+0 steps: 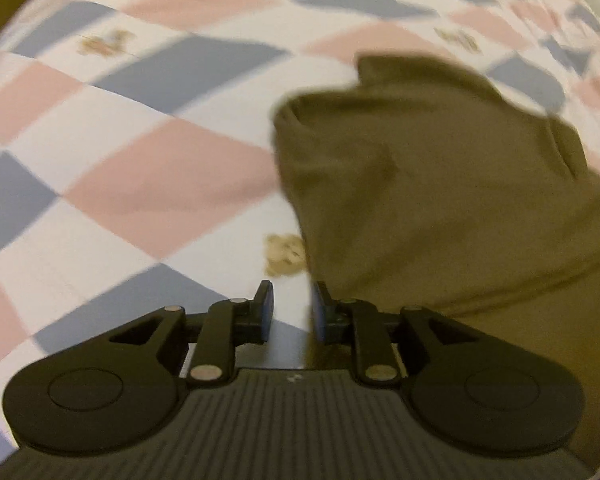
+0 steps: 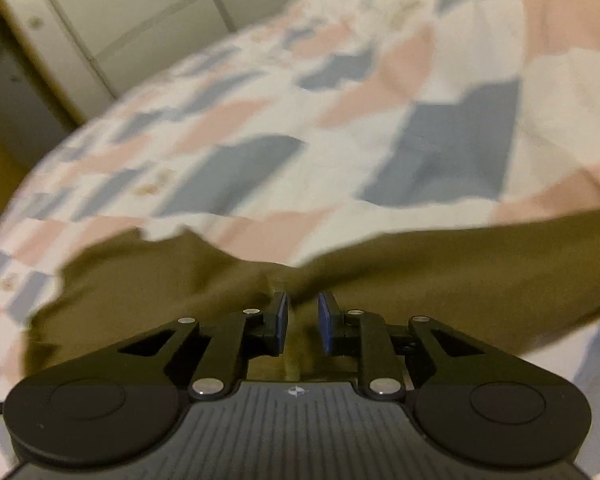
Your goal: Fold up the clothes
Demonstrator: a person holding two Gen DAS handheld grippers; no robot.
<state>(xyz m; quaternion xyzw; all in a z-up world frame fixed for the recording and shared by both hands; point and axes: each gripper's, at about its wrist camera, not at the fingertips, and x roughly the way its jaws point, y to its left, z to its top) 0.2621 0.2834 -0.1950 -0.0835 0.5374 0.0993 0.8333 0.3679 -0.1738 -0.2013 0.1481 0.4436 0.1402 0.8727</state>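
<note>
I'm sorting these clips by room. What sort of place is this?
Most likely a bedroom: an olive garment lies on a checked pink, blue and white bedspread with small bear prints, and pale cabinet doors stand beyond the bed.

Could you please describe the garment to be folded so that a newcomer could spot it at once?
Find the bedspread checked in pink, blue and white. On it lies the olive garment, rumpled, beside the left gripper. It is the only plain, dark cloth there.

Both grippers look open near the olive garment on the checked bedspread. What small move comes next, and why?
Probably close the right gripper: the olive garment lies bunched between its parted fingers. The left gripper is open beside the garment's edge, over the bedspread.
</note>
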